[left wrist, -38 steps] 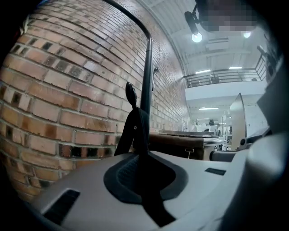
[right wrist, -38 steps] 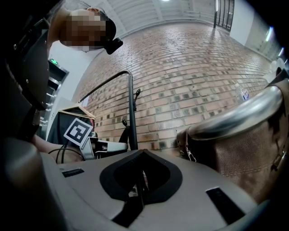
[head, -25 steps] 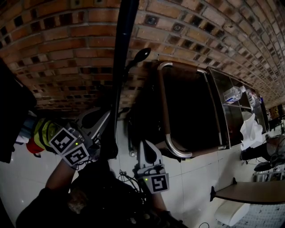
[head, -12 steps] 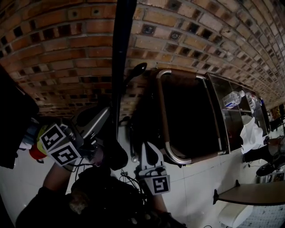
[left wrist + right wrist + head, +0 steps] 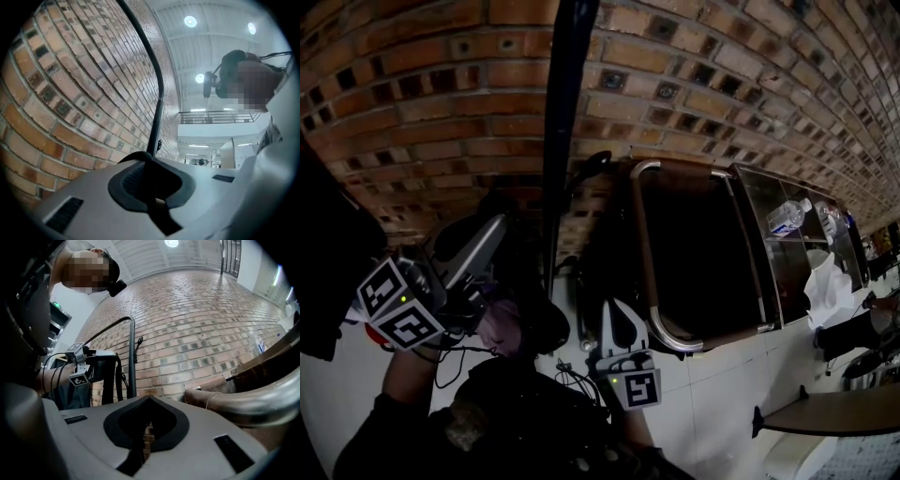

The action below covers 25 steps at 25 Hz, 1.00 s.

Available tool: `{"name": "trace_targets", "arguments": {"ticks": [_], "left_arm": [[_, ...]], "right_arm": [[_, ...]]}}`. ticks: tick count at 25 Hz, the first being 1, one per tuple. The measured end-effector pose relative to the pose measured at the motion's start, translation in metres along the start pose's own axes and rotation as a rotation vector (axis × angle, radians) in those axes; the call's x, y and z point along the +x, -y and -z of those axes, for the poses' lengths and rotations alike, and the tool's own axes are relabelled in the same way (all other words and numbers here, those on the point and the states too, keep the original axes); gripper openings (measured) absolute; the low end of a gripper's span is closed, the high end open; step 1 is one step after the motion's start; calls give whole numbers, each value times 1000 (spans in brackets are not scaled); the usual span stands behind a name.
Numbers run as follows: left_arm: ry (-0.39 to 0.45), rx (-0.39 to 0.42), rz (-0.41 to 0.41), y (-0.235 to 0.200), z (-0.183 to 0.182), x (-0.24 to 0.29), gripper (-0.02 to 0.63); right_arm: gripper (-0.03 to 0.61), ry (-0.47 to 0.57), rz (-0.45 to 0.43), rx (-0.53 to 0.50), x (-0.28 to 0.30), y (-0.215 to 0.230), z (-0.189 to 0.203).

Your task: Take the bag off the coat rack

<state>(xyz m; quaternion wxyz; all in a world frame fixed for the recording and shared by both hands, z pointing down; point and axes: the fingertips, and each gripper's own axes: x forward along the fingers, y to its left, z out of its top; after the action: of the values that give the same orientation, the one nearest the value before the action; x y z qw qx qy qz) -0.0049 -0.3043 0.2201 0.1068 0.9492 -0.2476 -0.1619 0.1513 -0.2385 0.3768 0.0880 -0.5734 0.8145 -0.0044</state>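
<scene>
The black coat rack pole (image 5: pixel 567 141) stands before the brick wall, with a hook (image 5: pixel 592 161) on its right side. My left gripper (image 5: pixel 500 225) is raised left of the pole and shut on a black strap (image 5: pixel 140 157) that lies over its tips. In the right gripper view the strap (image 5: pixel 108 380) runs down from the left gripper (image 5: pixel 92 363) to the dark bag (image 5: pixel 70 397) hanging beside the pole (image 5: pixel 132 362). The right gripper (image 5: pixel 615 311) is lower, right of the pole, shut with nothing in it (image 5: pixel 149 398).
A brown chair with a metal tube frame (image 5: pixel 649 234) lies close to the right of the pole. Behind it is a shelf unit with a plastic bottle (image 5: pixel 789 217). The brick wall (image 5: pixel 441 103) is right behind the rack. Cables (image 5: pixel 572 380) lie near the white floor.
My left gripper has risen along the pole with the strap still in its jaws. The right gripper has stayed in nearly the same place.
</scene>
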Motion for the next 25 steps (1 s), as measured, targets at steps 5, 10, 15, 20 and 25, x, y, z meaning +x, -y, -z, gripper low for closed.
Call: {"name": "trace_targets", "arguments": {"ticks": [5,10,15,20,25], "left_arm": [[-9,16,-48,-4,2,-20,20],[-24,44,-98,2,13,-42,20],[-17,72,-160,14,24,-70,20],[3,88,-241,38,38,-104,20],[-23,85,-272,72,56,-132,20]], "right_arm": [[6,3,-17,-9,-1,-7,0],[6,10,-28,-15,-16,-12,-2],[6,-1,-47,-13,-42,-20,2],[6,-1,-76,-35,-75,-29,2],[6,8,-92,-54,-101,-38,3]]}}
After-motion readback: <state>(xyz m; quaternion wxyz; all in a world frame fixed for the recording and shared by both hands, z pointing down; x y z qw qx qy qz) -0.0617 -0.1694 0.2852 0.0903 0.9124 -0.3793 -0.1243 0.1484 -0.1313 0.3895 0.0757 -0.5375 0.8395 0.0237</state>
